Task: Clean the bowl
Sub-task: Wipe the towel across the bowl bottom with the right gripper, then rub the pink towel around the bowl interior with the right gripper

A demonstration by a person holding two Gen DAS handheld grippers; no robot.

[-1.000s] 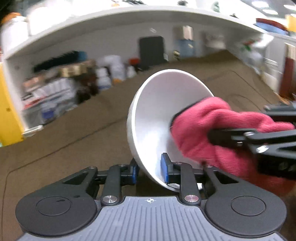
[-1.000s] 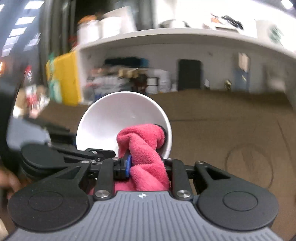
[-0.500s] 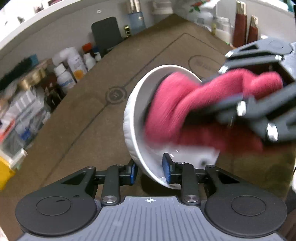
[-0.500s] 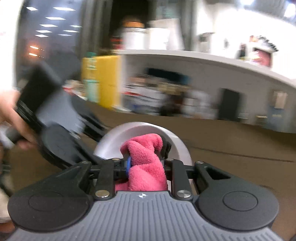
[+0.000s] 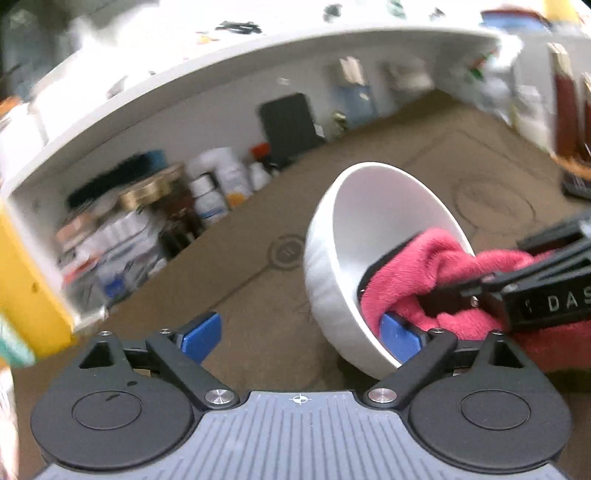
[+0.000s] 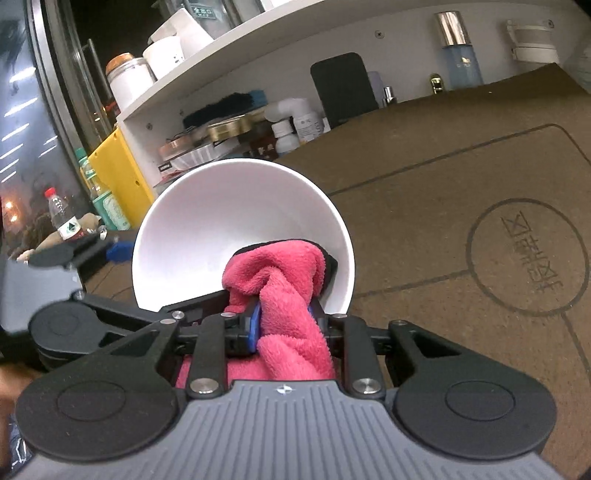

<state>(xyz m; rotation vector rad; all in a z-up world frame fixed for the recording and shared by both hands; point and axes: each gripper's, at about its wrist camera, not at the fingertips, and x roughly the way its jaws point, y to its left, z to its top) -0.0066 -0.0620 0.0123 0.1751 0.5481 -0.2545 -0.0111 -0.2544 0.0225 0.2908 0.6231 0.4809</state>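
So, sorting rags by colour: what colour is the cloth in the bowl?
Pinkish red cloth, clearest in the right wrist view.

Work surface: a brown mat (image 6: 443,206) printed with dark ruled lines and a circled emblem (image 6: 526,258). Landmark: the black rectangular slab (image 6: 343,90), standing at the mat's far edge against the white back wall. Just left of the slab stand white bottles (image 6: 303,123); further left, a gold tin (image 6: 227,127) and stacked packets, contents unclear. Right of the slab stand a small gold-topped item (image 6: 436,83) and a blue bottle with a silver cap (image 6: 458,51). Far left of the slab sits a yellow box (image 6: 122,162). A white shelf (image 6: 258,29) runs above the slab, bearing white containers (image 6: 129,79).
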